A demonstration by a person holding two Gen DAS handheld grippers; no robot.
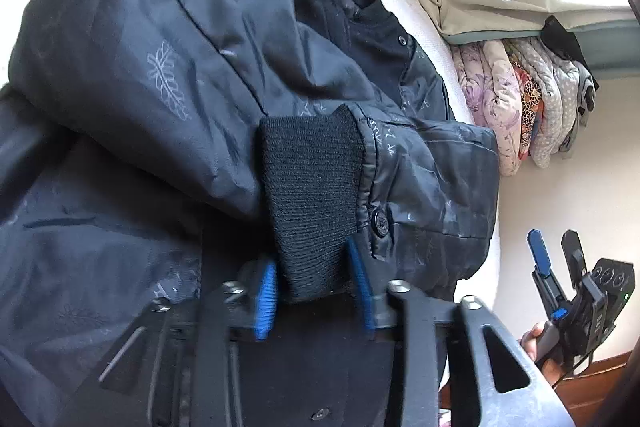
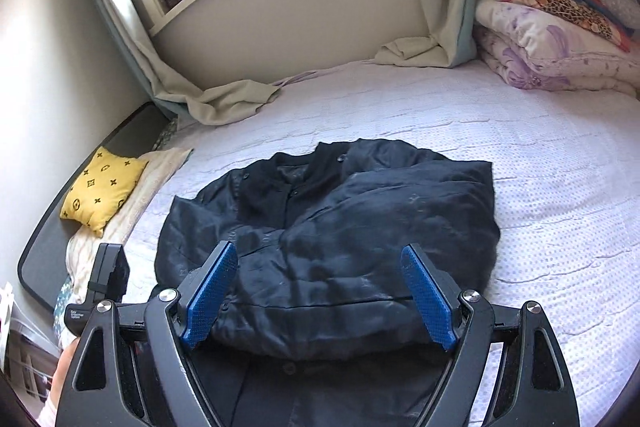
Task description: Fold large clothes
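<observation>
My left gripper (image 1: pixel 316 291) is clamped on the black knit cuff (image 1: pixel 314 203) of the jacket's sleeve (image 1: pixel 132 67); the blue pads (image 1: pixel 266 301) press the ribbed fabric from both sides. The sleeve lies folded across the front of the dark jacket (image 2: pixel 332 227), which rests on the white bedspread (image 2: pixel 520 187) with its collar (image 2: pixel 316 163) pointing toward the window wall. The cuff sits just beside a dark button (image 1: pixel 381 223) on the jacket's front edge.

My right gripper (image 2: pixel 324 301) hangs above the near hem of the jacket with its jaws spread wide and nothing between them. From the left wrist view I see it off to the right, held in a hand (image 1: pixel 534 343), apart from the jacket.

A yellow cushion (image 2: pixel 102 187) lies at the bed's left edge, and folded quilts (image 2: pixel 552 39) are stacked in the far right corner.
</observation>
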